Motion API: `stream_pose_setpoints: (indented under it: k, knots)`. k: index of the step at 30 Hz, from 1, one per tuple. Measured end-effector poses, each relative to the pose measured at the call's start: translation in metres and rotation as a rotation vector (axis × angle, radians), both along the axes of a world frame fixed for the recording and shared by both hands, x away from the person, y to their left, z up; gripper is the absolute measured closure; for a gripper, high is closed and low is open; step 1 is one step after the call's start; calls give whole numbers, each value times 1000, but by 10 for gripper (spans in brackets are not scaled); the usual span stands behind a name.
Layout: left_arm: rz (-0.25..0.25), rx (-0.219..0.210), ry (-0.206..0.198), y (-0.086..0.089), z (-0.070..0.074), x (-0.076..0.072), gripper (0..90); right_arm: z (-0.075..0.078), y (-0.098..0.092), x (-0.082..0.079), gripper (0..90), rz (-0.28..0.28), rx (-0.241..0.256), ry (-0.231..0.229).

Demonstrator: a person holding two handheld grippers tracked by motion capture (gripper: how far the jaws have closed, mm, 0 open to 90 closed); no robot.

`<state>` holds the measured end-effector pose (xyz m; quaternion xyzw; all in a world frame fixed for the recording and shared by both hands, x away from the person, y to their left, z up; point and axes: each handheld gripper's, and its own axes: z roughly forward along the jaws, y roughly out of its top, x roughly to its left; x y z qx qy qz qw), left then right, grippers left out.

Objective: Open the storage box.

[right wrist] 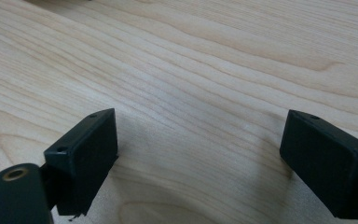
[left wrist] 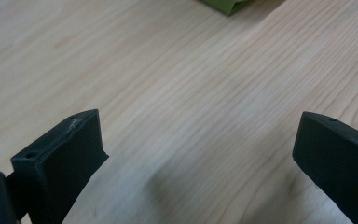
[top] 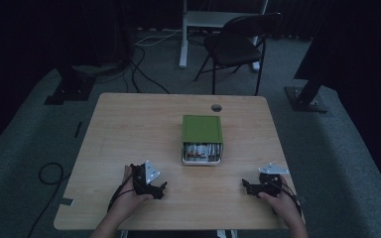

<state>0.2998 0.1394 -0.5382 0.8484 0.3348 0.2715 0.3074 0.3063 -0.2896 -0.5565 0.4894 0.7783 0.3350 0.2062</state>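
From my seat the high view is dim, so I get little detail. A green box sits near the middle of the wooden table, its open end facing the person; inside I see a row of small packets or cartons with red and white printing, but the light and the size of the picture leave no word or brand readable. The box rests on or in a pale tray-like base, and I cannot tell which. My left gripper lies low over the table near its front edge, left of the box and well apart from it; its jaws stand wide apart with nothing between them, as the left gripper view confirms, where bare wood grain lies between the two black jaws and a green corner of the box is cut off by the top edge. My right gripper sits on the other side, also near the front edge and well apart from the box, its jaws spread wide and empty over bare wood in the right gripper view. A small round hole marks the table's far side. Beyond the table a dark folding chair and cables on the floor fade into shadow.
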Motion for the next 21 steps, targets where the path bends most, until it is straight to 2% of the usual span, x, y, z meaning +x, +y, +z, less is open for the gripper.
stream_pose_setpoints:
  k: [6,13,16,21]
  knots:
    - [-52,8,-21,-16,1,-2,24,0,0,0,109,2,0,0]
    - [-98,50,-60,-33,3,-4,25,0,0,0,109,3,0,0]
    - [-109,63,-45,-40,4,-4,24,0,0,0,109,2,0,0]
    - [-156,71,-61,-54,6,-5,25,0,0,0,109,2,-1,2]
